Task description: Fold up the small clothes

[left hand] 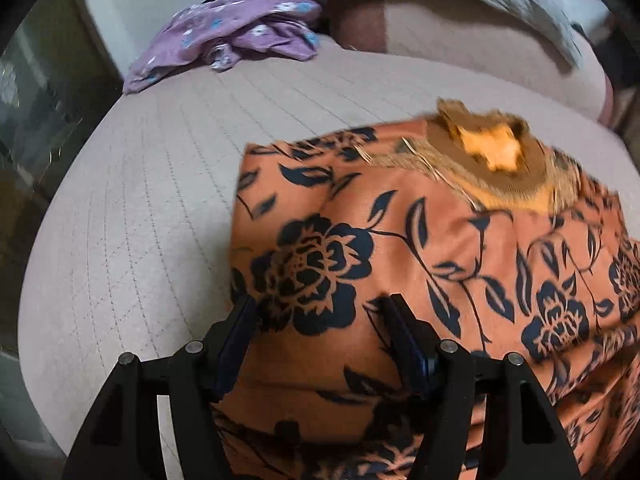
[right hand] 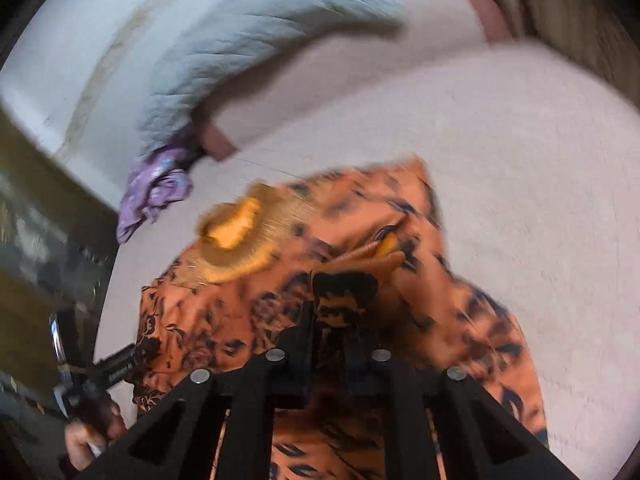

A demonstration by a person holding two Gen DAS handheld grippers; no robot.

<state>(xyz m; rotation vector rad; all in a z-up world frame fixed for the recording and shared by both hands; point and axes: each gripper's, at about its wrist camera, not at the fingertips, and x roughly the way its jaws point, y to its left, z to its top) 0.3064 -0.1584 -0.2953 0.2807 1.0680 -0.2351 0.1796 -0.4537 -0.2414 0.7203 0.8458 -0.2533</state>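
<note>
An orange garment with dark blue flowers (left hand: 400,248) lies spread on the pale quilted bed cover (left hand: 140,200), its brown and gold neckline (left hand: 492,160) at the far side. My left gripper (left hand: 320,312) stands open over the garment's near left edge, and the cloth lies under and between its fingers. In the right wrist view the same orange garment (right hand: 240,320) is bunched and blurred. My right gripper (right hand: 336,312) is shut on a raised fold of it, and the neckline (right hand: 236,232) sits beyond to the left.
A crumpled purple flowered garment (left hand: 232,36) lies at the far left of the bed, also seen as the purple garment (right hand: 156,188). A grey quilt (right hand: 260,32) is heaped at the back. A hand (right hand: 88,436) holds the left gripper's handle at lower left.
</note>
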